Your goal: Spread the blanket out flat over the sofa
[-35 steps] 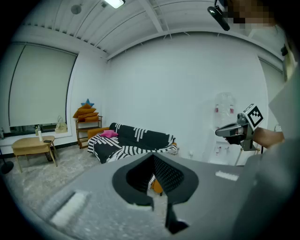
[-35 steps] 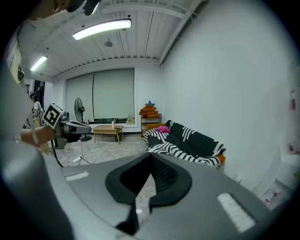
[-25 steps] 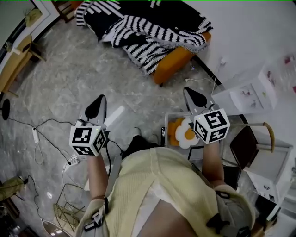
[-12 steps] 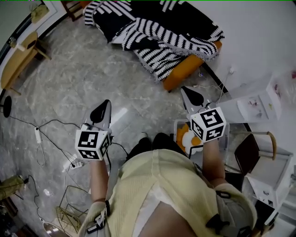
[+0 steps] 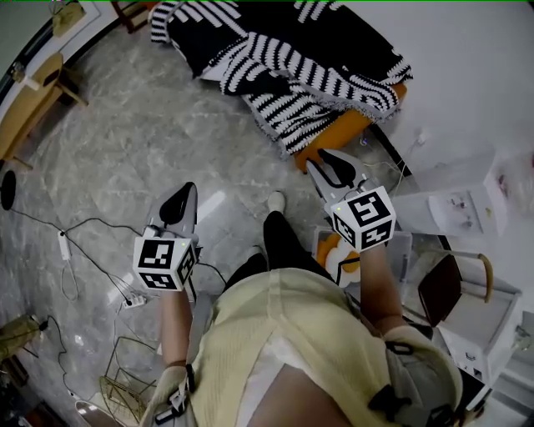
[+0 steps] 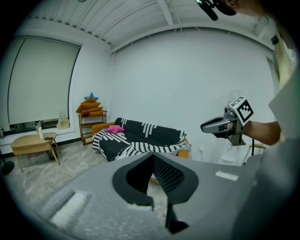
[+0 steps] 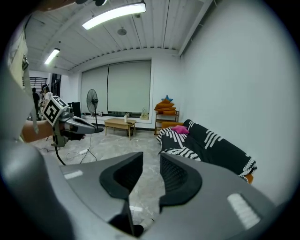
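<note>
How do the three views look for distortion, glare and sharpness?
Head view: strong barrel distortion, straight lines bow; a bright reflection streaks the floor; the blanket stripes stay crisp. Left gripper view: fisheye circle with black corners, even soft light, sofa fairly sharp. Right gripper view: same fisheye; ceiling light blown out to white.

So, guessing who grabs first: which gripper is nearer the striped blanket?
Right. The right gripper, jaws just opening and empty, is just short of the blanket edge hanging at the sofa end; the left gripper is farther back over the floor.
</note>
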Demonstrator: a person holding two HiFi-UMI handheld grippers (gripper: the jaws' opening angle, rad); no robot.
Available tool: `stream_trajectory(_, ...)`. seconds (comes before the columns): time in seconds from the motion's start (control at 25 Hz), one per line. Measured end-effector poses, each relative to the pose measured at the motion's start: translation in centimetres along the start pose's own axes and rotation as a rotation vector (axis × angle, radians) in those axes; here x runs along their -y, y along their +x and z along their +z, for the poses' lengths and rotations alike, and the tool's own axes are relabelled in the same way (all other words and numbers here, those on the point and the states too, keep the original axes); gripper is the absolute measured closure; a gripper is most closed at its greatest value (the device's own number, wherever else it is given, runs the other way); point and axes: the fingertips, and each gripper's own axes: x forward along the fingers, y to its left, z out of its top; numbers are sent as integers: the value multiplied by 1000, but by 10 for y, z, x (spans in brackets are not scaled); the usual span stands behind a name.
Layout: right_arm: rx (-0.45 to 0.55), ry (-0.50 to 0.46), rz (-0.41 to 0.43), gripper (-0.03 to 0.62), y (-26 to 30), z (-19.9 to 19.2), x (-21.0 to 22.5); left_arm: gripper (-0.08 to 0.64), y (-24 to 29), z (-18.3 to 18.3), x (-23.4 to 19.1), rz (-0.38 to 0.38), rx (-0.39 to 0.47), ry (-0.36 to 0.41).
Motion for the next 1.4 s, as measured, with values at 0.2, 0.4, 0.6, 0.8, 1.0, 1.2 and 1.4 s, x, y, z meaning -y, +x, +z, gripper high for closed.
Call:
stream_trajectory(0.2, -17, -34, 35, 463, 45, 3, 32, 552, 44, 15, -16, 17, 8, -50)
stream_trajectory(0.4, -19, -17, 49, 451, 82, 13, 74, 552, 93, 35, -28, 13, 9, -80)
stream_trajectory(0.6, -34, 10, 62, 443, 108, 14, 116, 545, 146, 49, -34, 4, -24, -73)
stream_trajectory(0.8, -43, 28, 95, 434, 135, 12, 144, 545, 188, 57, -39, 11, -59, -59)
stream_trajectory(1.0, -49, 15, 131, 431, 164, 13, 163, 545, 219, 67, -46, 24, -66, -65)
stream_trajectory(1.2, -67, 12, 142, 430, 197, 15, 166, 541, 242, 73, -66, 18, -81, -68)
stream_trajectory(1.4, -93, 4, 113, 430, 239, 23, 177, 541, 274, 75, -95, -10, -97, -49)
